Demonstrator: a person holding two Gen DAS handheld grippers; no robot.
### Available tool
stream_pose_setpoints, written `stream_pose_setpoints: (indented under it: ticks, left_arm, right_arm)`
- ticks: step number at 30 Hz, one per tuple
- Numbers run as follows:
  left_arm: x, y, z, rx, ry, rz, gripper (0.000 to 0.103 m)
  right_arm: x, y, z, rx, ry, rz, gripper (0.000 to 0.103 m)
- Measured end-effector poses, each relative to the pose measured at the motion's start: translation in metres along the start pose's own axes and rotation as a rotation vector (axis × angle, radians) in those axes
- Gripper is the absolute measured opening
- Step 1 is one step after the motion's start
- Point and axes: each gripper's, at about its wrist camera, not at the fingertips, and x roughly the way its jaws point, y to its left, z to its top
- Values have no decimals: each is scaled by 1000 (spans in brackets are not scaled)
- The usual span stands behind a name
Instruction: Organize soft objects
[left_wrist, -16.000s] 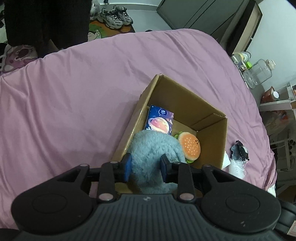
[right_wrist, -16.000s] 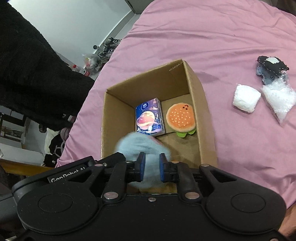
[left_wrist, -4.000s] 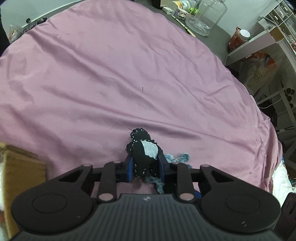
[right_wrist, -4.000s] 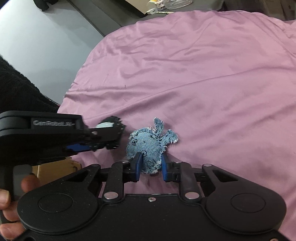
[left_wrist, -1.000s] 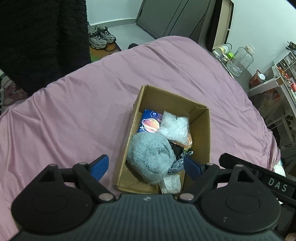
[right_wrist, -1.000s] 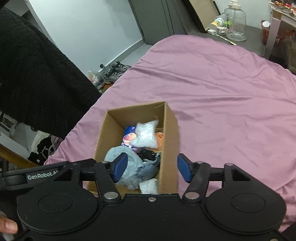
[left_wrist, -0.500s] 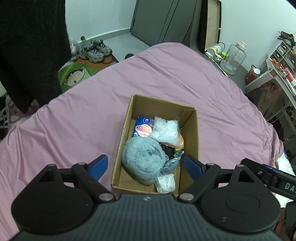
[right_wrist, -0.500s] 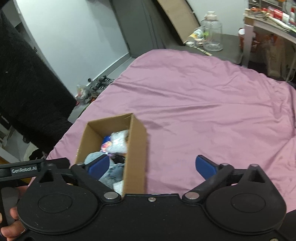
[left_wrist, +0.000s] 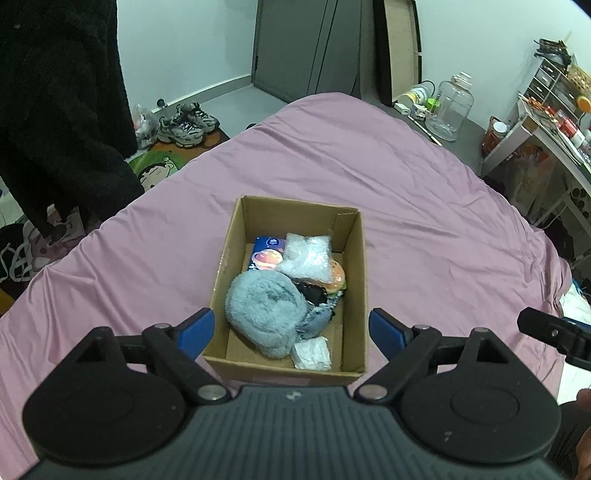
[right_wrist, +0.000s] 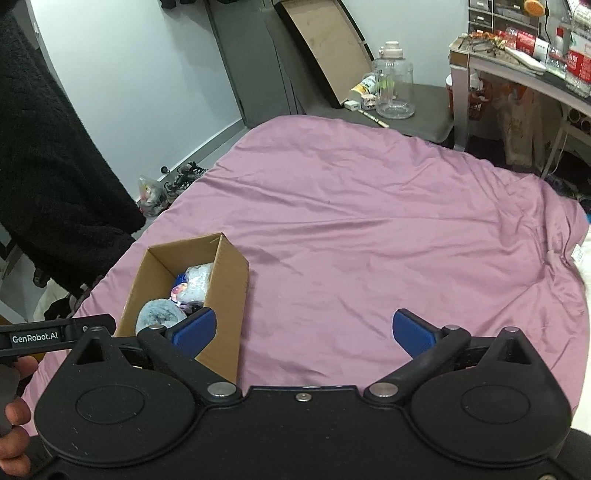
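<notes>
Cardboard box (left_wrist: 354, 258) fully visible leftward; right tongs (right_wrist: 301, 330) empty.

Both wrist cameras look steeply down, sharing the cardboard box (left_wrist: 354, 236) and bedspread (right_wrist: 369, 229).

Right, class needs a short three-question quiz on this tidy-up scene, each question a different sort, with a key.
1. True or false: the fluffy grey-blue plush lies inside the brown cardboard box.
2. Which sits on top of the orange burger toy? A) clear crinkly plastic bag B) white folded tissue pack C) dark blue printed carton
3. Fill in: the box rests on a ____ bedsheet.

Key: 1 true; 2 A; 3 purple. Both the left hand-held gripper and right hand-held gripper are open, empty.
</notes>
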Motion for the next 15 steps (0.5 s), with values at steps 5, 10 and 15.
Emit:
stream_pose_setpoints:
  ticks: [5, 10, 15]
  left_arm:
    - [-12, -13, -5, 21, -19, 6, 89]
    - [-24, -22, -10, 37, -40, 5, 89]
    - [-36, -28, -14, 59, -61, 2, 89]
  right_arm:
    - [-13, -4, -1, -34, -19, -5, 103]
    - [-25, -10, -2, -48, -39, -10, 103]
    - [-34, -14, -3, -53, -41, -50, 103]
